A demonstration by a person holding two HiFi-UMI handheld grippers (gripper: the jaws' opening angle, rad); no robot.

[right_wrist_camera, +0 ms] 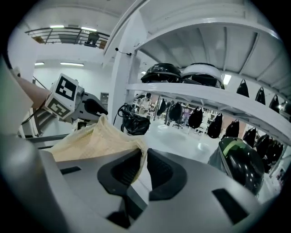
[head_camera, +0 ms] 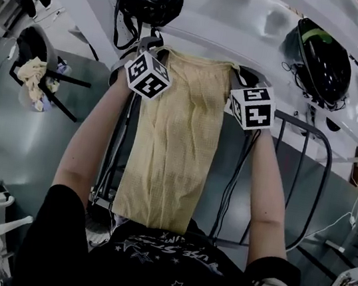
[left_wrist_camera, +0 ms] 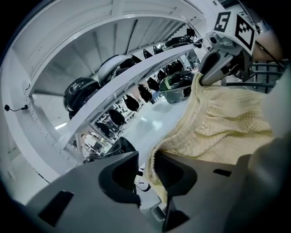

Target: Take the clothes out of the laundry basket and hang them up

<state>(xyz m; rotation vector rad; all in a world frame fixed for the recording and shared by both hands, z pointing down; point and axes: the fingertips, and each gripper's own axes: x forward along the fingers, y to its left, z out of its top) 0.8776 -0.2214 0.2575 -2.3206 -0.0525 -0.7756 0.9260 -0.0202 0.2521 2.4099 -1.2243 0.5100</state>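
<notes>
Care is what this step needs, we think, because we are laying the yellow cloth (head_camera: 171,151) on the dark rack (head_camera: 323,170) and it could slide off. We should let go only when the top edge sits flat over a bar, then pull both grippers back gently. The left gripper (left_wrist_camera: 146,173) has its jaws apart, with one corner of the cloth loose in the gap. The right gripper (right_wrist_camera: 144,167) has its jaws almost together, pinching the other corner. The cloth is stretched between them near the rack's far edge, and the rest hangs down toward our tummy. It is pale yellow and soft, with tiny bumpy squares and a wrinkly, gathered top. We cannot tell which bar it rests on
</notes>
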